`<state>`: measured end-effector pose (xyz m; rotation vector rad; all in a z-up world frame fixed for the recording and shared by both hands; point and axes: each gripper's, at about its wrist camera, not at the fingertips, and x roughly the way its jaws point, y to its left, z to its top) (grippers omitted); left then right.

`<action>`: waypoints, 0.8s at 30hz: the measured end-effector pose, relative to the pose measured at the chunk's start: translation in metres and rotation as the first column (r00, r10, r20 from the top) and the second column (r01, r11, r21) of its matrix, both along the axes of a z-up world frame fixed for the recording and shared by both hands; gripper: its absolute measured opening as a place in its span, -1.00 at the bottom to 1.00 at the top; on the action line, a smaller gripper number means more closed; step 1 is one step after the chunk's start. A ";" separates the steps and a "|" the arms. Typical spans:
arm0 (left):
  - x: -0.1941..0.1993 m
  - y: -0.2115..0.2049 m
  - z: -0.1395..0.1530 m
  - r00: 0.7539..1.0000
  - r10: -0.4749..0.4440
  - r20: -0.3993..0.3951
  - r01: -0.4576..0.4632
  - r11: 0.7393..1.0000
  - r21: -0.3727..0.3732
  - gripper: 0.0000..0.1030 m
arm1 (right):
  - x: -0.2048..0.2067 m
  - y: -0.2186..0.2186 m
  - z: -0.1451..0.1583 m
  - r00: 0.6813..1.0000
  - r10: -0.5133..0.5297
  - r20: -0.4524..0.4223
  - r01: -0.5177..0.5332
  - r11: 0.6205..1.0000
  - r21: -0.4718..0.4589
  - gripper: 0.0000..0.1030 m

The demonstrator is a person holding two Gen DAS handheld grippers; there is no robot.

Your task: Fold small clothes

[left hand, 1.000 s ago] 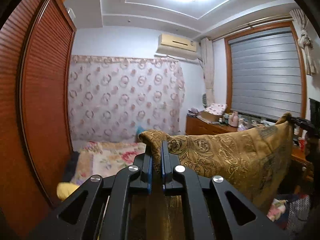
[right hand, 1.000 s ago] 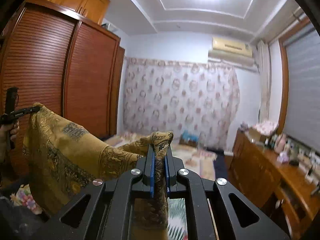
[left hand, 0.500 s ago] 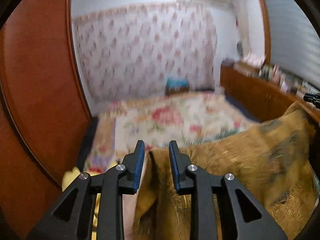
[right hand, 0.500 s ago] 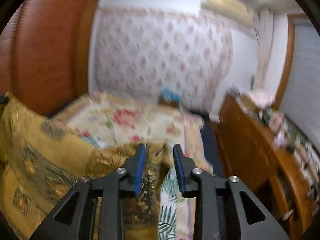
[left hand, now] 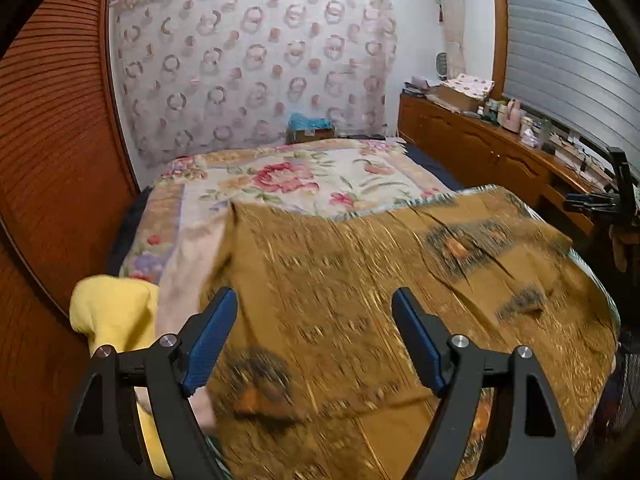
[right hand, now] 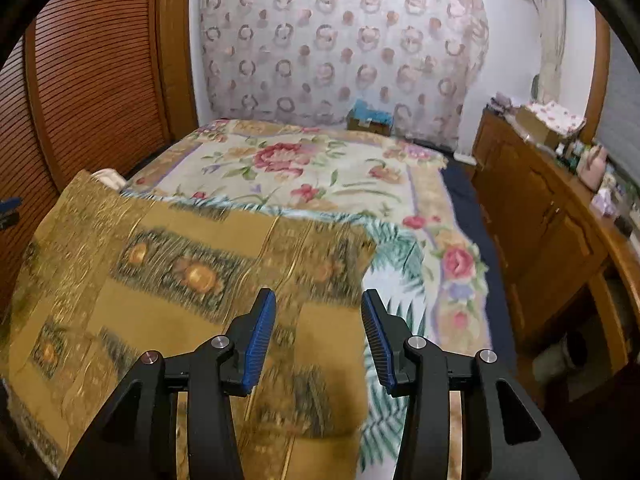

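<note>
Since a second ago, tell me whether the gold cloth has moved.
Yes. The gold cloth has dropped from up against the patterned curtain onto the floral bedspread; both grippers' jaws have just been opening and no longer pinch it.

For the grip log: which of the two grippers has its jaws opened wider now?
The left gripper: its blue pads stand far apart over the golden cloth. The right gripper is open too, but narrower.

free: far half of floral bedspread (left hand: pixel 304 176) | blocked left: louvred wardrobe doors (left hand: pixel 52 152) | blocked right: wooden dresser (right hand: pixel 560 216) | near: gold cloth (left hand: pixel 380 288), yellow garment (left hand: pixel 116 312)
</note>
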<state>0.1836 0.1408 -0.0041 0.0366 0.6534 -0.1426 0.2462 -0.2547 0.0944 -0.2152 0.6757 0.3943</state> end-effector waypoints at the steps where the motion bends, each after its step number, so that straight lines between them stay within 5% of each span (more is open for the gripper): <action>1: -0.005 -0.004 -0.006 1.000 -0.006 -0.009 0.006 1.000 -0.002 0.56 | -0.001 -0.006 -0.001 1.000 -0.004 -0.011 0.004 1.000 0.013 -0.10; 7: -0.019 -0.024 -0.044 0.994 -0.044 -0.100 0.043 0.999 -0.020 0.56 | 0.011 -0.020 -0.034 0.997 -0.032 -0.070 0.036 0.998 0.049 -0.10; 14: -0.020 -0.038 -0.079 0.983 -0.050 -0.176 0.051 0.999 0.000 0.56 | 0.021 -0.040 -0.032 0.986 -0.109 -0.124 0.119 0.990 0.070 -0.10; 20: -0.023 -0.051 -0.092 0.979 -0.051 -0.197 0.065 0.996 0.065 0.56 | 0.016 -0.049 -0.034 0.979 -0.132 -0.157 0.146 0.986 0.078 -0.10; 24: -0.022 -0.053 -0.095 0.976 -0.053 -0.213 0.063 0.997 0.041 0.60 | 0.018 -0.041 -0.043 0.978 -0.118 -0.173 0.135 0.986 0.093 -0.10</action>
